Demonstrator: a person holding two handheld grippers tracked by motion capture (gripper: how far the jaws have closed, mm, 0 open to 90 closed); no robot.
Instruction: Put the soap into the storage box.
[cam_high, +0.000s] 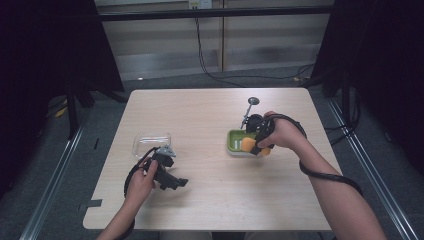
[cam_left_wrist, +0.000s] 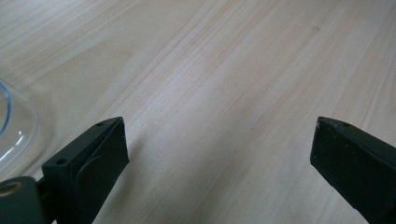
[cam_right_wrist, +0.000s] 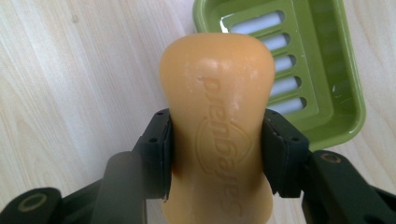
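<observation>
Item one, my right gripper (cam_right_wrist: 215, 154): clamped on the soap (cam_right_wrist: 218, 126), an orange bar pinched at its waist, one pad on each side. Its own view shows raised lettering on the bar and, behind it, the green dish (cam_right_wrist: 343, 74) with a slotted white-backed floor, lying on the table (cam_right_wrist: 70, 93); the bar is over the table beside the dish's edge, not in it. The high view gives the wider placing: the soap (cam_high: 248, 144) in my right gripper (cam_high: 257, 145) at the near side of the dish (cam_high: 233, 141), with a small metal stand (cam_high: 250, 110) just behind the dish, close to my right hand (cam_high: 282, 134). Item two, my left gripper (cam_left_wrist: 219, 149): jaws wide apart, nothing between them, bare wood beneath. Its view catches the rim of a clear tray (cam_left_wrist: 11, 126) at the edge; the high view shows that tray (cam_high: 151, 143) just beyond my left gripper (cam_high: 172, 181), well apart from the dish.
</observation>
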